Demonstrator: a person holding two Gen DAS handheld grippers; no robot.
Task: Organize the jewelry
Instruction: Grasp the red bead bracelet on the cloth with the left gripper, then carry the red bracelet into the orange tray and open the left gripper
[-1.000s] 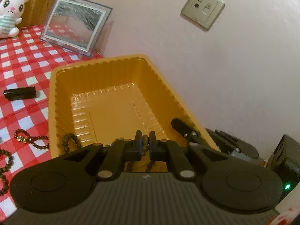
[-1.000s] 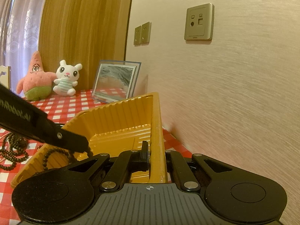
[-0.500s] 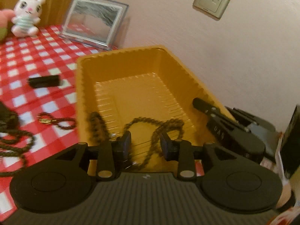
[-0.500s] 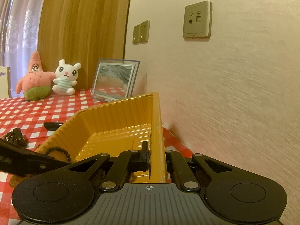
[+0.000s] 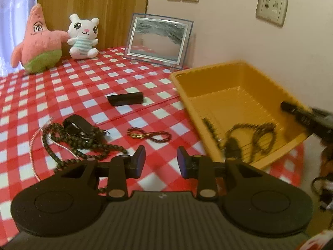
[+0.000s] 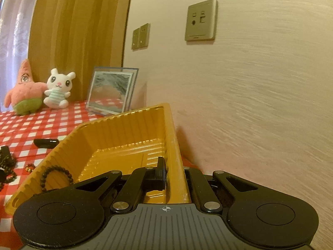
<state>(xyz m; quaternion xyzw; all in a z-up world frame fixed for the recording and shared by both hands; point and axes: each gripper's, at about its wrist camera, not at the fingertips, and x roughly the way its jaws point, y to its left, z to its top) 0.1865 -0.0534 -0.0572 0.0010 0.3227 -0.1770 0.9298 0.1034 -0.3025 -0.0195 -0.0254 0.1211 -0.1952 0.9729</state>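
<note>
Left wrist view: my left gripper [image 5: 159, 159], jaws apart and empty, faces the small red bracelet [image 5: 148, 135]; next I pinch it, while my right gripper [image 6: 174, 174] clamps the yellow tray [image 6: 124, 137] wall.

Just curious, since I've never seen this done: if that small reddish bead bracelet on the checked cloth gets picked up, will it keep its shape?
Probably not. The reddish bead bracelet lies in a loose, flattened loop, so it would likely droop and dangle. Its small round beads look light and may slide off a loose pinch.
</note>
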